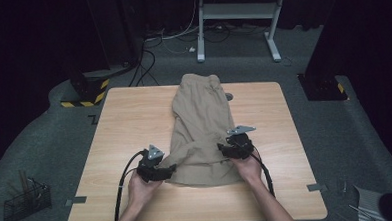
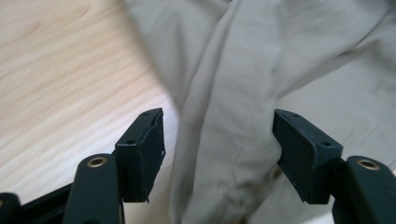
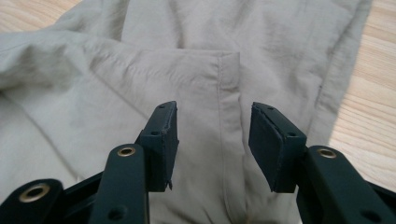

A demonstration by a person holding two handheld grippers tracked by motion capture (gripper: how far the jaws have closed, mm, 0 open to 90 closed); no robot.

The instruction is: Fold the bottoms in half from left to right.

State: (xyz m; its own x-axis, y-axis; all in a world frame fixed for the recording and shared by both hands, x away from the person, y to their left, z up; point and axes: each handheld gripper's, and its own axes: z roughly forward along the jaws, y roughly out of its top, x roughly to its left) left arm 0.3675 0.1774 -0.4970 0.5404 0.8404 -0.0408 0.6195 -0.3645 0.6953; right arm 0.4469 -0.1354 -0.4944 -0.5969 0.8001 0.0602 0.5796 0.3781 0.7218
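- A pair of beige trousers (image 1: 203,125) lies on the wooden desk (image 1: 129,123), running from the far edge toward me, with the wider bunched end nearest my hands.
- My left claw (image 1: 170,167) sits at the near left corner of the trousers, its jaws pointing in across the cloth.
- In the left gripper view my left claw (image 2: 218,154) stands wide; a raised fold of the fabric (image 2: 224,140) runs up between the two pads, and I cannot tell if the right pad brushes it. The pads do not squeeze it.
- To the left of that fold the bare desk (image 2: 60,79) shows, a little blurred.
- My right claw (image 1: 220,147) rests on the right side of the trousers, near their edge.
- In the right gripper view my right claw (image 3: 214,144) is parted about halfway, holding nothing; a stitched seam strip (image 3: 229,102) of the trousers lies flat under the gap.
- Beyond the cloth's right edge the desk (image 3: 369,112) shows there too.
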